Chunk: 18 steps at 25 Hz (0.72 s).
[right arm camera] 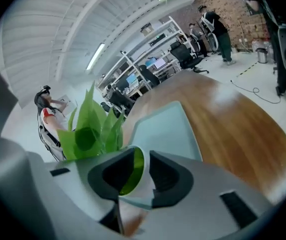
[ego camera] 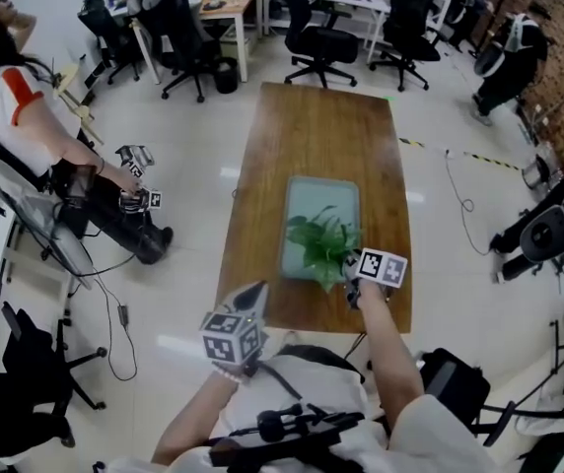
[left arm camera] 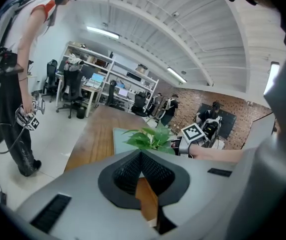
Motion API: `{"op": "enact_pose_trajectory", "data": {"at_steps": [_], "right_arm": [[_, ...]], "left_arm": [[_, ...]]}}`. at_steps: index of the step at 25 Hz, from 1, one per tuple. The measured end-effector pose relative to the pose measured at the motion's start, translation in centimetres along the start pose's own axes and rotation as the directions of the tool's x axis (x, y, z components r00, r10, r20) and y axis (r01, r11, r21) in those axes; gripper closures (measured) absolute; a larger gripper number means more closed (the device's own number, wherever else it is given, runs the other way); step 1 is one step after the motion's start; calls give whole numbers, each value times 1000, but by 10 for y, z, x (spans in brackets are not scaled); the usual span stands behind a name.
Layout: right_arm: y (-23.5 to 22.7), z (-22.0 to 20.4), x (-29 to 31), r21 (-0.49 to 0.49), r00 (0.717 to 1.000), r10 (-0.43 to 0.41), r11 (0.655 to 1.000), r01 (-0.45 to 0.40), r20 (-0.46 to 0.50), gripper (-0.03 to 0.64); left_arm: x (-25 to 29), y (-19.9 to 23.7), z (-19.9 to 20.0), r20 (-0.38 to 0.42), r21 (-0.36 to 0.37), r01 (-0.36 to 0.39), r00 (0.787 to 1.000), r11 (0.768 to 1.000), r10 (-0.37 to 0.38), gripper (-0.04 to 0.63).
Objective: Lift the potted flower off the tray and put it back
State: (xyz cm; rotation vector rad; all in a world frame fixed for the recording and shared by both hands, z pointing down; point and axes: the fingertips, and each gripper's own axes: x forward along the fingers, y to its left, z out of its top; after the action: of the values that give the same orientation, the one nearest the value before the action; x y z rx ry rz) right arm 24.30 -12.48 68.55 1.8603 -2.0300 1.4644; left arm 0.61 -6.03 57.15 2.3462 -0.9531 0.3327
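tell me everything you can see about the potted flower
The potted flower is a small plant with broad, pointed, bright green leaves rising from a white pot that has a thin, smooth rim. It stands upright over the near end of the pale blue-green tray. The right gripper is closed on the pot's rim, with one jaw inside and one outside. The pot's base is hidden, so it is unclear whether it rests on the tray.

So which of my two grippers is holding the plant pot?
The right gripper: its jaws pinch the rim of the pot. The left gripper is shut on nothing, off the table.
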Motion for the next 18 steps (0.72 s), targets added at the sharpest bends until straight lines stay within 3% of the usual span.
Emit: {"op": "enact_pose_trajectory", "data": {"at_steps": [7,10,14,18], "right_arm": [[-5,-7,9,41,1000,-7,999,7,-7,496],[-7,-3,13,62,1000,-7,998,7,-2,539],[-10,26,19,44,1000,-29,999,29,-7,558],[6,20,21,25,999,-32,999,32,15,558]], "left_arm": [[-2,7,-3,-2,-14,-26,1000,1000,26,600],[2,6,-1,-3,-16,-32,999,999,32,600],[18,2,19,-4,-26,-52,999,998,52,600],[4,11,11,13,-33,-71,997,997,72,600]]}}
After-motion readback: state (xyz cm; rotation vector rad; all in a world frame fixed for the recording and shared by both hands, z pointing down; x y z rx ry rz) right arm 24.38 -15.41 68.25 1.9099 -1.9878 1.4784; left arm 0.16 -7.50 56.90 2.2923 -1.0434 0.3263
